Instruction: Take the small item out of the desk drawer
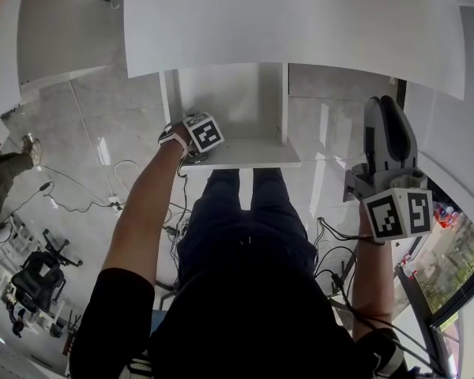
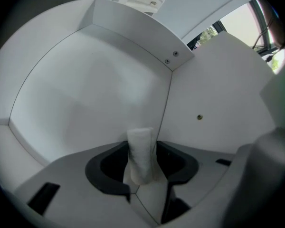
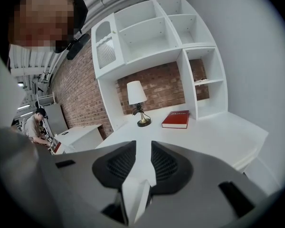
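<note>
Left gripper view alone shows the left hand-held gripper [image 2: 142, 161] clamped on a small white item [image 2: 139, 144].

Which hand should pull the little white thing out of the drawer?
Left. The left gripper is down inside the drawer with the small white item between its fingers. The right gripper is outside the drawer, fingers apart and empty, so it would have farther to go.
</note>
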